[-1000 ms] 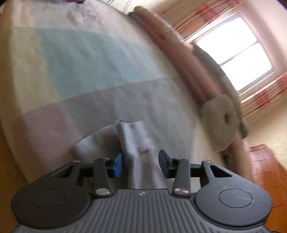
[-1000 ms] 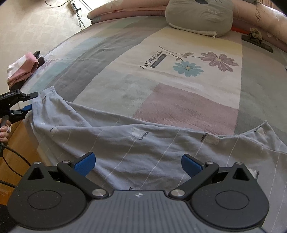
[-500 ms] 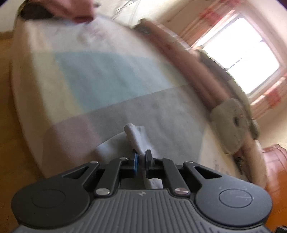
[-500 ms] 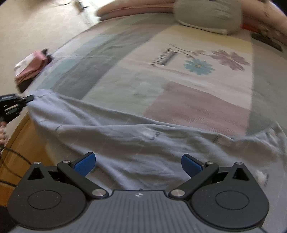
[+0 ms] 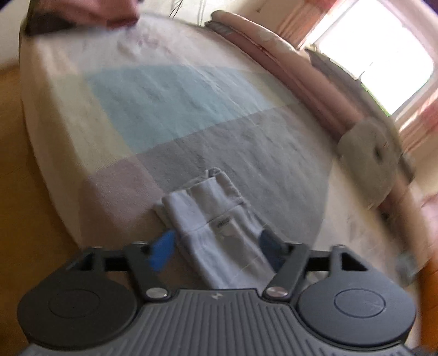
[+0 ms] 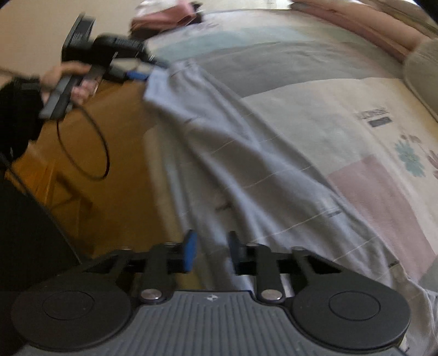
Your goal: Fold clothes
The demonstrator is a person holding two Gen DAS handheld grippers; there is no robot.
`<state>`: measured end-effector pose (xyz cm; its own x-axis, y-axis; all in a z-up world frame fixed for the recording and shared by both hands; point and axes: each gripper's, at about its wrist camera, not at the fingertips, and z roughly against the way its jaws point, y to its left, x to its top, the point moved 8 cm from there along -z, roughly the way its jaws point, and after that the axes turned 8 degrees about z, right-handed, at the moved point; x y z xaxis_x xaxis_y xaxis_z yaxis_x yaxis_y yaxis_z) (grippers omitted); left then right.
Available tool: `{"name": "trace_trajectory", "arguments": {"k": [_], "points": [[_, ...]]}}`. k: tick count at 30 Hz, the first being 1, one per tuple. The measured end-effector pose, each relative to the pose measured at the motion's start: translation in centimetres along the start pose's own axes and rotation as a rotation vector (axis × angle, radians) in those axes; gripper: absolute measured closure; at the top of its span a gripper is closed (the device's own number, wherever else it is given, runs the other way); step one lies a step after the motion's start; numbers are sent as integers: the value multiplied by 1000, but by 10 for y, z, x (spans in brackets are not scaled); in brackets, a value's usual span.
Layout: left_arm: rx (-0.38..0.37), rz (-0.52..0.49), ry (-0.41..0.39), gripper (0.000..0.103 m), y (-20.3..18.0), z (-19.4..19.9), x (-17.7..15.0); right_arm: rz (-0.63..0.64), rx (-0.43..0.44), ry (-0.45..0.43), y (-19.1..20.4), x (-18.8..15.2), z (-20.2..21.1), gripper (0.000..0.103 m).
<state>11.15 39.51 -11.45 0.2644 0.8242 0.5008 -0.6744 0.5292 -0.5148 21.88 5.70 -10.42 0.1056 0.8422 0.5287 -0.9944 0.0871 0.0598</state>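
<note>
A pale blue-grey garment (image 6: 246,153) with thin light stripes lies stretched along the near edge of the bed (image 6: 314,63), part of it drooping over the side toward the wooden floor (image 6: 109,208).

In the left wrist view the left claw (image 5: 216,246) stands open, its two blue fingers wide apart. One bunched end of the garment (image 5: 216,219) runs up between them and ends just ahead on the grey patch of the bedcover (image 5: 169,101); whether the cloth touches either finger cannot be told.

The right wrist view shows the right claw (image 6: 210,253) with its fingers partly drawn together, a narrow gap between them. Garment cloth lies in and under that gap, but the blur hides whether the pads press it. In the same view the left claw (image 6: 145,72) appears at the garment's far corner, held by a hand (image 6: 68,79). A folded pink pile (image 6: 164,16) sits at the bed's far corner, and a grey pillow (image 5: 366,158) lies near the headboard.
</note>
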Motion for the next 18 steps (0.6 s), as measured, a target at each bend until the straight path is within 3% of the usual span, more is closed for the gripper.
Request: {"name": "trace_trajectory", "arguments": {"k": [3,6,7,8,9,13,18], "points": [[77,-156,-12,27,-15,13,-10,7,14,-4,1,-1,-5,80],[103,-236,-3,26,-28,20,-19,45,13,-2,4,-3,-12,80],[103,-254,-3,25,-33,22,-21,62,10,-1,5,-5,-14,83],[103,-273,-3,25,-39,22,-23,66,17,0,6,-5,-13,98],[101,-294,-3,25,-45,23,-25,65,31,1,6,-5,-10,100],[68,-369,-11,23,-67,22,-30,59,84,4,7,-4,-1,100],[80,-432,-6,22,-82,7,-36,35,93,15,-3,3,9,91]]}}
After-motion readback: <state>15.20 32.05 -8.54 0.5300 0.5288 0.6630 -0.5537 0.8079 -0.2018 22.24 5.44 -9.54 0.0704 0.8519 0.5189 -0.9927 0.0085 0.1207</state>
